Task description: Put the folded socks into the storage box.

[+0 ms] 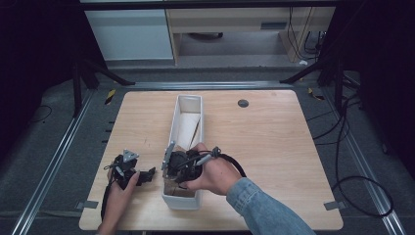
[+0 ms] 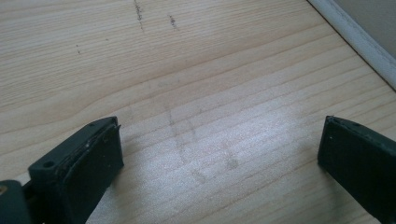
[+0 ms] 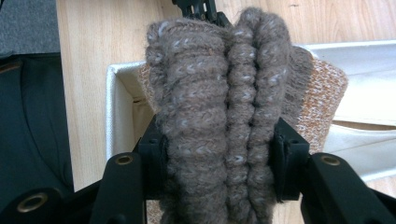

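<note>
A pale wooden desk [image 1: 274, 147] with fine grain and a few faint dark scuffs stands on grey carpet, flanked by metal floor rails, black frame legs and trailing cables, with light cabinets behind. A long white bin [image 1: 188, 112] lies across its middle. The right hand-held gripper [image 3: 217, 154] clamps a rolled brown knitted cloth [image 3: 219, 93] over the bin's near end. The left hand-held gripper [image 2: 219, 154] rests with jaws wide apart above bare desk, just beside the bin.
</note>
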Demonstrator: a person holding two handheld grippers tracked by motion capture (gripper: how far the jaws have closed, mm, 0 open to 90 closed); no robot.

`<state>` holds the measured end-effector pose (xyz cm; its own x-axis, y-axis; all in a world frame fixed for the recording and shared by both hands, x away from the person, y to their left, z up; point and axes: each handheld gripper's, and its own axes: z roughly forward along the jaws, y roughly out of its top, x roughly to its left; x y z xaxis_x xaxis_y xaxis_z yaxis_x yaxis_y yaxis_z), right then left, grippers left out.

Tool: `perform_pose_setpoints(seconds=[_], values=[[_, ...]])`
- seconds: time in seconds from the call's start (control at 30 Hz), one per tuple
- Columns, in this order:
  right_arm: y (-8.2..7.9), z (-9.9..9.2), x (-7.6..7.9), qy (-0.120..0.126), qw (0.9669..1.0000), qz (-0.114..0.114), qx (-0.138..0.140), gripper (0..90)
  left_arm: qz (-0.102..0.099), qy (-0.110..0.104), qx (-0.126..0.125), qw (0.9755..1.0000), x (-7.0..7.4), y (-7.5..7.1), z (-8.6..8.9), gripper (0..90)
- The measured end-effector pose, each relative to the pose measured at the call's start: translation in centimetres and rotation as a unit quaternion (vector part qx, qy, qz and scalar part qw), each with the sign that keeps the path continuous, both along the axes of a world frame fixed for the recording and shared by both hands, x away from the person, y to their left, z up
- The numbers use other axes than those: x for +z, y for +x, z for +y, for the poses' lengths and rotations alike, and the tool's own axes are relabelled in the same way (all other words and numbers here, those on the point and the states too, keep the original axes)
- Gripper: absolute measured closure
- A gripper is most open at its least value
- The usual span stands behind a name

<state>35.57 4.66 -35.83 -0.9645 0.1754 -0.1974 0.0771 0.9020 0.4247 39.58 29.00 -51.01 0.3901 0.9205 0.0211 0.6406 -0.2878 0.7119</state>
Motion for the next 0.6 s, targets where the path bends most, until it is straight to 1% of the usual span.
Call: perform_pose_setpoints(seconds=[0.3,0.6], values=[[0.08,0.07,-0.07,-0.001,1.0000,0.003,0.000,50.5,0.000,0.000,0.000,1.0000,0.00,0.00,0.00,0.0],[-0.05,0.01,0.57,-0.003,1.0000,-0.001,-0.002,50.4,0.000,0.000,0.000,1.0000,0.00,0.02,0.00,0.0]])
